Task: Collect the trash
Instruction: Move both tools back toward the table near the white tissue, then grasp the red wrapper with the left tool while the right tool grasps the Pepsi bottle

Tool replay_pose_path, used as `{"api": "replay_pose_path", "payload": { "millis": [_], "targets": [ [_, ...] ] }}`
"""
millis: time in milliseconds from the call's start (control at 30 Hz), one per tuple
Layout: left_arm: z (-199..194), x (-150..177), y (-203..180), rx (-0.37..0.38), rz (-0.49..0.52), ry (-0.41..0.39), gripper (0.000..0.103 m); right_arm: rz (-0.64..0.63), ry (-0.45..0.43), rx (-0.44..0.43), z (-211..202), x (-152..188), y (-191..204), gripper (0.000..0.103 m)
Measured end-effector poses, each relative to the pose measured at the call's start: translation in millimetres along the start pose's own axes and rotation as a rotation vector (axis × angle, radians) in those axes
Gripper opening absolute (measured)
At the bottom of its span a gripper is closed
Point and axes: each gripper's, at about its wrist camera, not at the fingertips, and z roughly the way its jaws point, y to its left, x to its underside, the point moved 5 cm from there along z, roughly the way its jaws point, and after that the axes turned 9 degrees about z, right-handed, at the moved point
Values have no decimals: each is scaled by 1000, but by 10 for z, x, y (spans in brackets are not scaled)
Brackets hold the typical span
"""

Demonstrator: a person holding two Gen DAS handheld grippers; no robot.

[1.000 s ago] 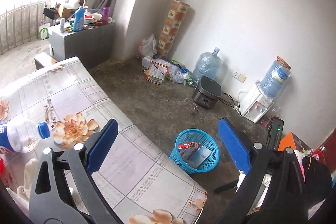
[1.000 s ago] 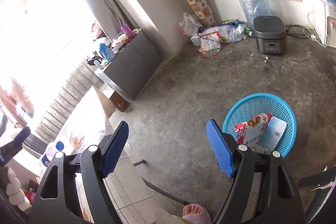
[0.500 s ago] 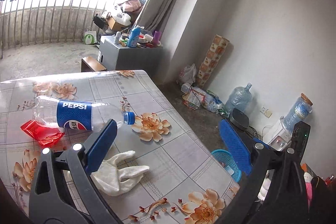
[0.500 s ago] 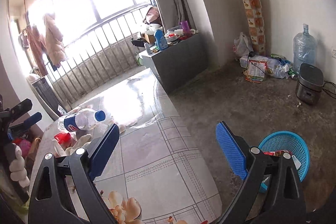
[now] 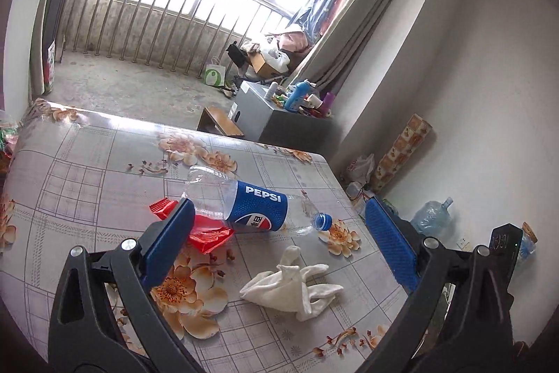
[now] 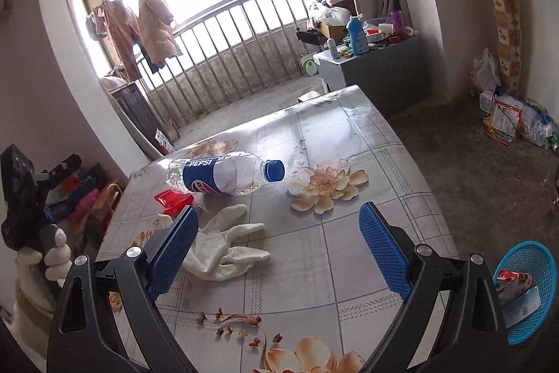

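Left tongs (image 5: pixel 279 243) stand apart, empty, above the table (image 5: pixel 87 170). Bottle (image 5: pixel 251 205) lies on its side just beyond the fingertips; red wrapper (image 5: pixel 206 229) beside the left finger; white glove (image 5: pixel 293 282) between them. Right tongs (image 6: pixel 279 247) likewise apart; basket (image 6: pixel 531 285) lower right.

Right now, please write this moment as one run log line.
left gripper: open, empty | right gripper: open, empty | table: Pepsi bottle, red wrapper, white glove | blue basket: holds trash
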Motion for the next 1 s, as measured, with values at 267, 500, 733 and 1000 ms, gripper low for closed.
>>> {"api": "replay_pose_path", "payload": {
  "millis": [267, 500, 733, 1000],
  "targets": [
    [188, 276, 340, 38, -80, 96, 72, -192, 87, -17, 437, -63, 470, 89],
    [425, 607, 233, 164, -110, 174, 52, -361, 209, -65, 1028, -278, 818, 89],
    [559, 847, 142, 236, -125, 230, 39, -614, 354, -65, 1738, -299, 1188, 89],
    [633, 928, 150, 236, -137, 249, 35, -708, 524, -24, 2358, -199, 1233, 89]
  ]
}}
